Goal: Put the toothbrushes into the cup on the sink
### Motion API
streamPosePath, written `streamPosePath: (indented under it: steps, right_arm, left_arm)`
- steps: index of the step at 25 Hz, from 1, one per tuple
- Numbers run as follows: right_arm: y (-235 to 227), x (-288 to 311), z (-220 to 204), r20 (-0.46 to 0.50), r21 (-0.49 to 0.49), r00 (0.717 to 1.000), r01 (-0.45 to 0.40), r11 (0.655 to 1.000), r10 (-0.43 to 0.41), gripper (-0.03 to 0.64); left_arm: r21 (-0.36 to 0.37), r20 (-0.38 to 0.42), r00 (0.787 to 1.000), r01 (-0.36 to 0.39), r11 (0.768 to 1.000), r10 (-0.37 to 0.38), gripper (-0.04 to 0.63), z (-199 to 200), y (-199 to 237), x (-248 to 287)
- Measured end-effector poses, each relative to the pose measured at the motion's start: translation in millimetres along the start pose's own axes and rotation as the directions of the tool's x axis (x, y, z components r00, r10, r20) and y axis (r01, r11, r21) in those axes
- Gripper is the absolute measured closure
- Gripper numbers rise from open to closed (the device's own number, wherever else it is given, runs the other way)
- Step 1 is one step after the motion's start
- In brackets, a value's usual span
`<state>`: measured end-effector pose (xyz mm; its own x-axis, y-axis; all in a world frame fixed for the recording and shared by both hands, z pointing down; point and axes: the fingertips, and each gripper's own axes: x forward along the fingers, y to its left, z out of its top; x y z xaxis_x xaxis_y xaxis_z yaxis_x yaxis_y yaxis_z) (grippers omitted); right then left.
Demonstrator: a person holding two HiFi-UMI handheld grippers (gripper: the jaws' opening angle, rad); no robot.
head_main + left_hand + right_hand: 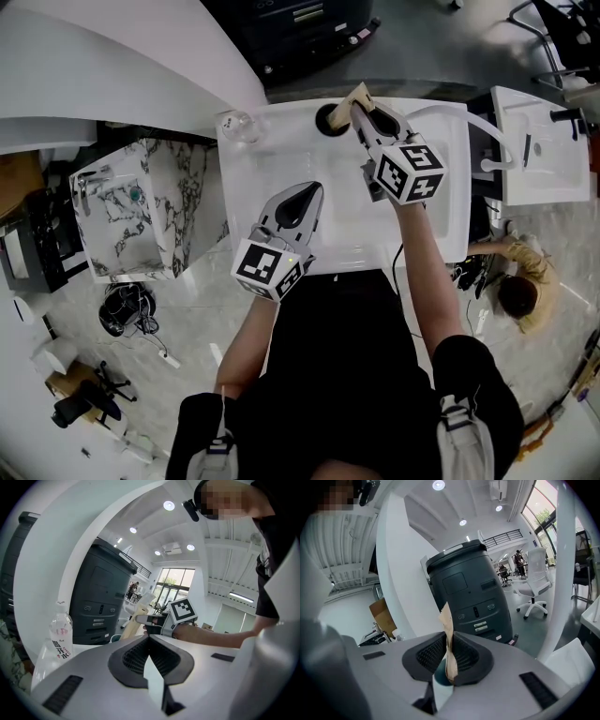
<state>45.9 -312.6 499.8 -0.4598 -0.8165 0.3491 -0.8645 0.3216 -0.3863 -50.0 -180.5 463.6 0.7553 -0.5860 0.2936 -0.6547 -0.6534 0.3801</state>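
Note:
My right gripper (361, 117) is shut on a toothbrush in a tan paper wrapper (355, 99), held right beside the dark cup (328, 117) at the back of the white sink (272, 173). In the right gripper view the wrapper (447, 634) stands upright between the closed jaws of the right gripper (449, 644), and the cup's rim (439, 673) shows just below. My left gripper (307, 195) hangs over the middle of the sink, shut and holding nothing. In the left gripper view, the left gripper (149, 641) faces the wrapped toothbrush (133, 623).
A clear plastic bottle (236, 125) stands at the sink's back left corner, also visible as the bottle (58, 641). A white faucet pipe (494, 150) curves at the sink's right. A marble basin (141, 206) sits left, another white sink (544, 150) right. A person (520, 281) crouches on the floor.

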Motion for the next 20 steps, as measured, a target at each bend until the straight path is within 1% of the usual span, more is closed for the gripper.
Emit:
streamPosePath:
  steps: [8, 13, 20]
  right_arm:
    - [-2, 3, -25, -0.081, -0.016, 0.997, 0.014, 1.000, -0.015, 0.561]
    - [-3, 5, -41, -0.136, -0.009, 0.991, 0.009, 1.000, -0.010, 0.561]
    - [-4, 10, -51, -0.171, -0.007, 0.985, 0.015, 1.000, -0.016, 0.561]
  left_arm:
    - [0.003, -0.004, 1.000, 0.010, 1.000, -0.010, 0.581, -1, -5, -1]
    - [0.005, -0.011, 1.000, 0.020, 1.000, -0.020, 0.581, -3, -8, -1]
    - [0.009, -0.004, 1.000, 0.028, 1.000, -0.028, 0.581, 1, -12, 1]
